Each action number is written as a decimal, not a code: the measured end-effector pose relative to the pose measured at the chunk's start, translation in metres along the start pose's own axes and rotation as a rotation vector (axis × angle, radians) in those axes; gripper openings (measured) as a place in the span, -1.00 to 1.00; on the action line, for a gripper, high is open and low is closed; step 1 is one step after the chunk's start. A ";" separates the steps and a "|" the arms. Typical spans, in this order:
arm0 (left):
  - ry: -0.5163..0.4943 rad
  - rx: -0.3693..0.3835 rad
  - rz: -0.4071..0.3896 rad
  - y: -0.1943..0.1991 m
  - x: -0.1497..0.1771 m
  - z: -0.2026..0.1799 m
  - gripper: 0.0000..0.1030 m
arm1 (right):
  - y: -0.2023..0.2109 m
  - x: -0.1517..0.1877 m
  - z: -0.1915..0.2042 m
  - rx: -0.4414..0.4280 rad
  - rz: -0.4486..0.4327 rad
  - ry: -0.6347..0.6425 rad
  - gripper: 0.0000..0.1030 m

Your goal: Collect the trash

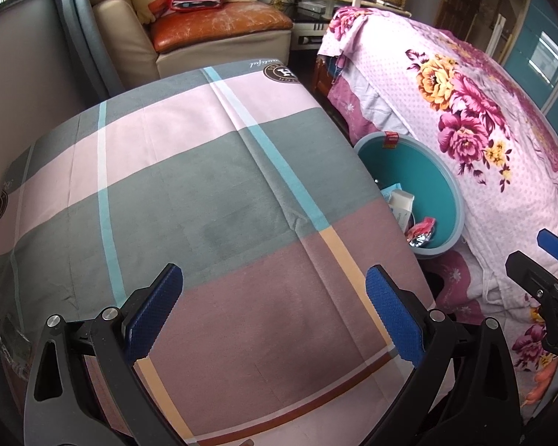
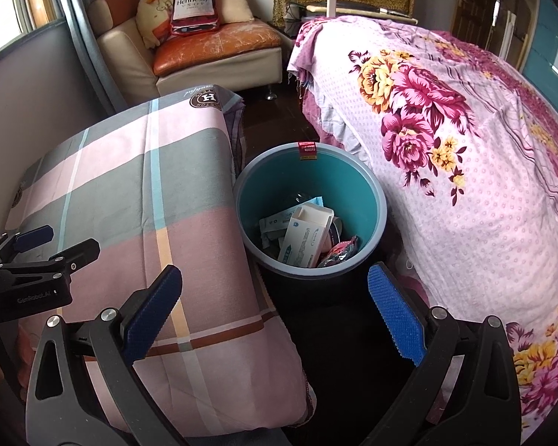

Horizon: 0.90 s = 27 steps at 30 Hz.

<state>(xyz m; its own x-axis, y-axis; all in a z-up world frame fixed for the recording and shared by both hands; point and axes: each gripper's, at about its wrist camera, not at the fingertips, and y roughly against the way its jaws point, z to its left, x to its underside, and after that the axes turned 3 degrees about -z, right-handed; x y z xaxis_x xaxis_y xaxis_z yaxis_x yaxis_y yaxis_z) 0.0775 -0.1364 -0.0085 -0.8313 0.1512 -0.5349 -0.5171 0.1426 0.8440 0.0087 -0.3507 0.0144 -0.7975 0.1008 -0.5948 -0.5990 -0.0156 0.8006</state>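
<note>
A round bin (image 2: 368,193) with a teal inside stands on the floor between the plaid-covered table (image 2: 130,200) and the bed. Inside it lie a white carton (image 2: 305,238), paper packets and a red foil wrapper (image 2: 340,252). My right gripper (image 2: 275,293) hovers open just in front of the bin with nothing between its blue pads. My left gripper (image 1: 275,293) is open and empty over the plaid cloth (image 1: 204,193). From the left wrist view the bin (image 1: 446,193) shows at the table's right edge, with the wrapper (image 1: 422,232) visible in it.
A bed with a pink floral cover (image 2: 465,156) rises right of the bin. A beige sofa (image 2: 204,55) with an orange cushion and a bottle-shaped pillow (image 2: 193,5) stands at the back. A narrow dark floor strip (image 2: 275,119) runs between table and bed.
</note>
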 end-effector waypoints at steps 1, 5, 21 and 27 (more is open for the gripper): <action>-0.003 -0.002 -0.001 0.000 0.000 0.000 0.92 | -0.001 0.000 0.001 -0.002 0.003 0.001 0.86; -0.007 -0.007 0.003 -0.002 0.001 0.000 0.92 | -0.004 0.002 0.002 -0.002 0.014 0.002 0.86; -0.029 -0.003 -0.023 -0.009 0.003 -0.007 0.92 | -0.018 0.004 -0.007 -0.001 0.039 -0.029 0.86; -0.027 -0.020 -0.032 -0.010 0.002 -0.006 0.92 | -0.023 0.004 -0.005 0.000 0.049 -0.022 0.86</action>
<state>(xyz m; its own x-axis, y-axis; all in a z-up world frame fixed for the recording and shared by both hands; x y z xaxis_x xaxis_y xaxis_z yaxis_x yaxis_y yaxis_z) 0.0799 -0.1433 -0.0172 -0.8089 0.1731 -0.5619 -0.5473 0.1278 0.8271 0.0189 -0.3548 -0.0062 -0.8240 0.1216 -0.5533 -0.5595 -0.0209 0.8286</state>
